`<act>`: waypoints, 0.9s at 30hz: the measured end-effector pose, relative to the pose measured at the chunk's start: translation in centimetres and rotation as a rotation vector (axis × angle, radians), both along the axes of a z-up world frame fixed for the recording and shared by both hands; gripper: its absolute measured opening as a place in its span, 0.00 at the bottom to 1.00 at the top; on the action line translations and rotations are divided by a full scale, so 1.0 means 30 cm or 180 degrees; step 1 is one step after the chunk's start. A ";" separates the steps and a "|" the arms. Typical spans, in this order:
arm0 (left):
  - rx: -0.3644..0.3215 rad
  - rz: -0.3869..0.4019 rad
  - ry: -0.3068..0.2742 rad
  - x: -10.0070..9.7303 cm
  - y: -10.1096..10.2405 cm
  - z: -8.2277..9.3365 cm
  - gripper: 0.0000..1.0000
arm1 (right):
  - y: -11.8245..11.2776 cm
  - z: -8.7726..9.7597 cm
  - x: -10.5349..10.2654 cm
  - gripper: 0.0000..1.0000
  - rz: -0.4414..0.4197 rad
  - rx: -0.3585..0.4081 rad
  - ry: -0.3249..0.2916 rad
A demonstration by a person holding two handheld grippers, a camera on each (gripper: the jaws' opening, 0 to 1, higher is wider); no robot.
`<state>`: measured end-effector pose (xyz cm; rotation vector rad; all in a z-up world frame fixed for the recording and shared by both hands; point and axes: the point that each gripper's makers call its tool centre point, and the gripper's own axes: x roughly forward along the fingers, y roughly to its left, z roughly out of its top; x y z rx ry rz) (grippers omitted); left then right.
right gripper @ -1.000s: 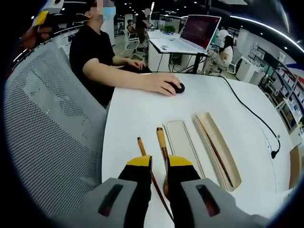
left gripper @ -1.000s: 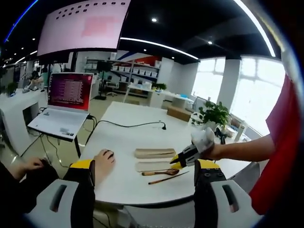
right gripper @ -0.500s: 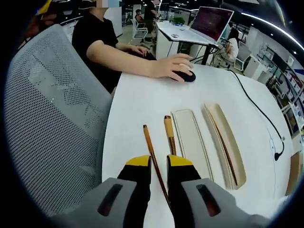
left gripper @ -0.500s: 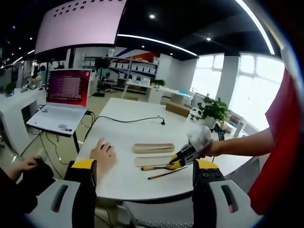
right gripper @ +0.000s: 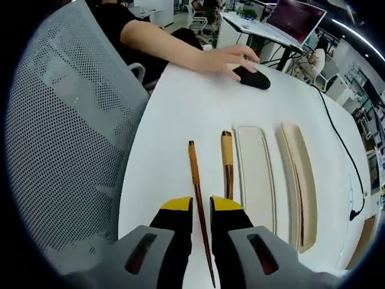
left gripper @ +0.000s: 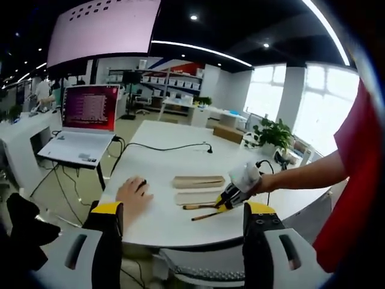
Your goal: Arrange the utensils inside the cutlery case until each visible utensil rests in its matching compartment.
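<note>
Right tongs (right gripper: 201, 206) nearly closed around a chopstick (right gripper: 198, 205) lying on the surface (right gripper: 174, 114); left tongs (left gripper: 180, 211) wide open, empty.

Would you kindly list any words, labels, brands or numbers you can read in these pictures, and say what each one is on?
No text can be read.
Laptop screen: rows of text on red, too small and blurred to read.
Large overhead display: pale pink with rows of dark marks, blurred.
Cutlery case, its lid, chopstick and both tongs: no markings visible.
</note>
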<state>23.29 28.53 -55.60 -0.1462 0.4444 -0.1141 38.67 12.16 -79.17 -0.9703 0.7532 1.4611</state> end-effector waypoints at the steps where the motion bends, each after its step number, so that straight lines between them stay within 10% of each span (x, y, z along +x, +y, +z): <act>1: 0.0002 0.0005 0.0008 -0.002 0.001 -0.003 0.84 | 0.004 -0.006 0.002 0.08 -0.0001 -0.0014 0.0006; 27: 0.0014 0.0091 0.0038 -0.014 0.033 -0.017 0.82 | 0.014 -0.078 -0.002 0.06 0.0079 -0.0313 0.0065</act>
